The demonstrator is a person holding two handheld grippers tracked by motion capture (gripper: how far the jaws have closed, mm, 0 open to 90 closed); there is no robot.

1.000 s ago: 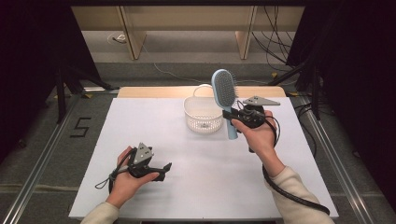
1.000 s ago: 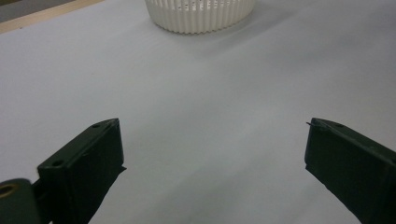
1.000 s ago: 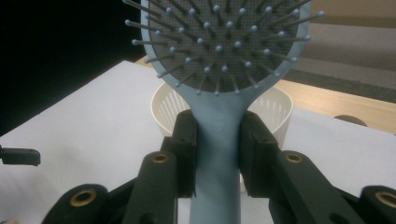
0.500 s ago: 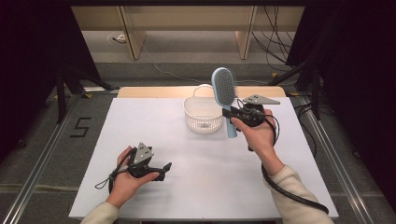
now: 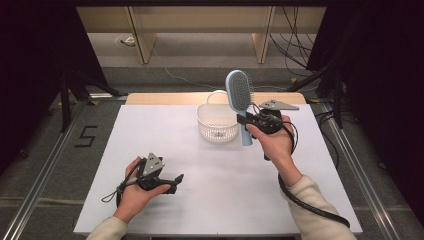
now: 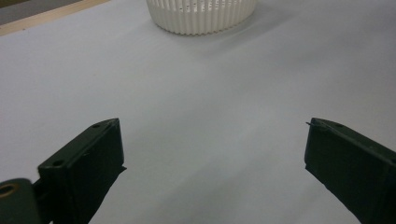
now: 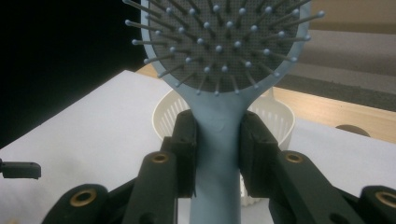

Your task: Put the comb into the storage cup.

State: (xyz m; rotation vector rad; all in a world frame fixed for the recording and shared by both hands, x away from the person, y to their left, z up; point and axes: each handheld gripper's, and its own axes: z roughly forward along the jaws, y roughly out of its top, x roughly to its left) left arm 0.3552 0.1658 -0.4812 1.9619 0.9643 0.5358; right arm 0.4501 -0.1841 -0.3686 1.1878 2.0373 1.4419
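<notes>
Hairbrush [image 5: 238, 92] already lifted, clamped upright in right hand-held gripper [image 5: 246, 120] beside basket [image 5: 216, 123] near bench [image 5: 150, 125] far edge; drop-in pending; left hand-held gripper [image 5: 176, 182] wide, empty.

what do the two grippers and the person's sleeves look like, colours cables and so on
Both are black hand-held tools. The left gripper carries a grey three-cornered plate on top and trails a thin black cable. The right gripper has a like grey plate, brass-coloured rings at its joints, flat black pads and a thick black cable. Both sleeves are light beige.
</notes>
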